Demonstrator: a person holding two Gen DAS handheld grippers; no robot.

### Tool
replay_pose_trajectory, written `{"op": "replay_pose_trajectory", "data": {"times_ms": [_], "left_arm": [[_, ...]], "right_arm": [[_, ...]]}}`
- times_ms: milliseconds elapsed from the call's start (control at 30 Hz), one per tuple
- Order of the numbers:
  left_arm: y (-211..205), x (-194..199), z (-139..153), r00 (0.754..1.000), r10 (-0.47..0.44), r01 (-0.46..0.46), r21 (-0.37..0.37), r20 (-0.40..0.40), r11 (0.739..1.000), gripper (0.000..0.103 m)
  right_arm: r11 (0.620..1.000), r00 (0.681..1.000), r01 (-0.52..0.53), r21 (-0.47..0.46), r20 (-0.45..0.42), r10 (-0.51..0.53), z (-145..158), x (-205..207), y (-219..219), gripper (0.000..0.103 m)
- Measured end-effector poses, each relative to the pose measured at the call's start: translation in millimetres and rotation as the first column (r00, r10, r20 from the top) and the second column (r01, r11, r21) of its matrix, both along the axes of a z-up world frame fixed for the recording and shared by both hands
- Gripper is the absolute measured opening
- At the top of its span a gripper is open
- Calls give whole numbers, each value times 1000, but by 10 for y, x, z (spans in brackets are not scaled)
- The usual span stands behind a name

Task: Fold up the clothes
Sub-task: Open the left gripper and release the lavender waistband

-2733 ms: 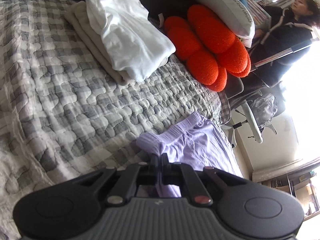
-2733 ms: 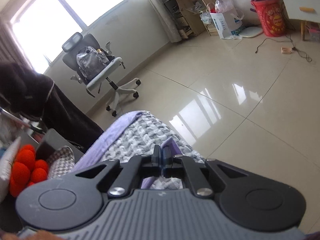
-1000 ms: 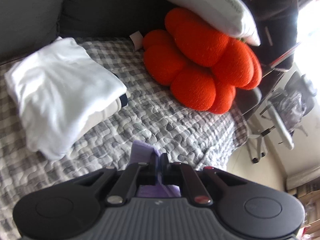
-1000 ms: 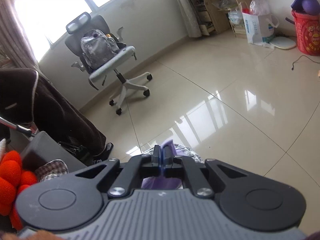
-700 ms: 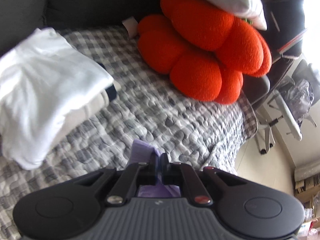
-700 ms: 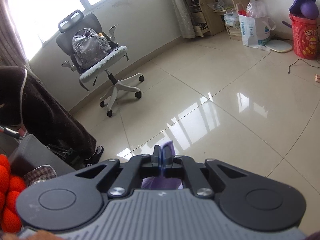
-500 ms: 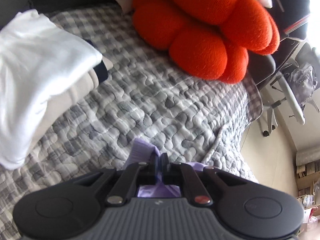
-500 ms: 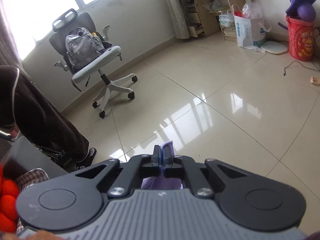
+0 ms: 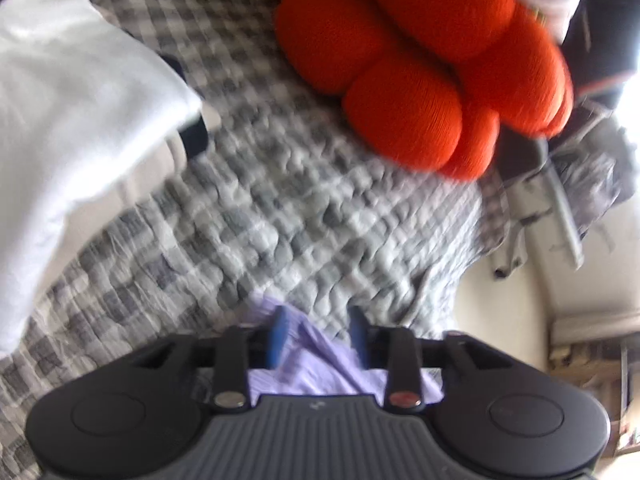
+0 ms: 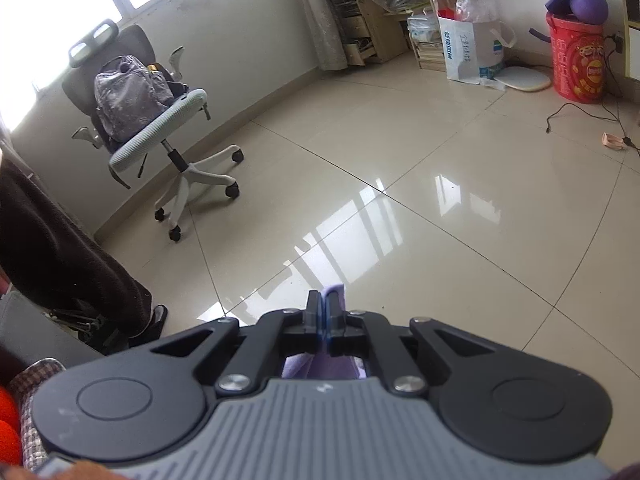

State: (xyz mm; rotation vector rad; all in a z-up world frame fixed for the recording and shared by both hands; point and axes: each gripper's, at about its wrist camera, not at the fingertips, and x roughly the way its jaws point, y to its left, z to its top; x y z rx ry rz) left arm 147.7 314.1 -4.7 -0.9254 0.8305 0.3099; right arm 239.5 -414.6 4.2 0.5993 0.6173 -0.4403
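Observation:
In the blurred left wrist view a lilac garment [image 9: 320,364] lies on the grey checked quilt [image 9: 280,208]. My left gripper [image 9: 318,330] hangs just over it, its jaws opening, with the cloth loose between the blue pads and no longer pinched. A folded white garment [image 9: 68,92] rests on a beige one [image 9: 132,184] at the left. In the right wrist view my right gripper [image 10: 323,312] is shut on another corner of the lilac garment [image 10: 334,294], which pokes out past the fingertips.
An orange lobed cushion [image 9: 432,64] sits at the quilt's far end. Beyond the bed edge is a shiny tiled floor [image 10: 440,208] with a grey office chair [image 10: 160,128] holding a backpack. A red bucket [image 10: 578,64], a paper bag [image 10: 466,48] and shelves stand along the far wall.
My left gripper's jaws have parted and let the lilac cloth go, after moving forward and lower over the quilt. The right gripper stays shut on its corner and has moved slightly.

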Motion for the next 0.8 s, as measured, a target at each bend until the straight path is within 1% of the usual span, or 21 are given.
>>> {"op": "replay_pose_trajectory", "data": {"times_ms": [33,67,133,233,333,433,500,600,667,733,767,800], "left_arm": [[31,-67,42,1000,7,-7,11,28,1000,57],[58,-134,70,999,13,-14,20,52,1000,57],[62,-253,79,997,17,-21,53,74,998,57],[-43,-344,-3,996,-39,30,113,79,993,57],[-145,-405,-109,989,-98,84,127,111,988,57],[-227,-379,-134,984,-143,122,180,109,976,57],[-282,-342,-151,983,-149,126,206,102,970,57],[-330,-304,-168,981,-154,126,220,118,967,57],[-349,-296,-178,980,-152,121,226,127,967,58],[-351,-320,-175,979,-145,110,228,144,968,58],[-346,-337,-174,978,-142,105,228,153,968,58],[-342,-354,-172,977,-140,101,228,162,969,58]], "right_arm": [[1000,1000,0,-8,-8,0,-22,9,11,3],[1000,1000,-1,-18,-15,0,-44,13,24,3],[999,1000,-4,-38,-29,3,-87,16,53,3],[997,999,-31,-65,-43,28,-144,32,114,4],[994,997,-51,-95,-64,45,-177,45,168,4],[997,997,-36,-65,-69,31,-174,41,116,4],[998,998,-30,-48,-65,27,-141,50,81,4],[998,997,-52,-48,-68,48,-100,97,96,5],[997,996,-48,-64,-82,42,-89,119,105,6],[995,995,-22,-102,-104,12,-98,115,100,12],[992,993,-8,-123,-115,-7,-104,110,96,12],[989,994,-25,-145,-110,9,-108,90,115,14]]}}
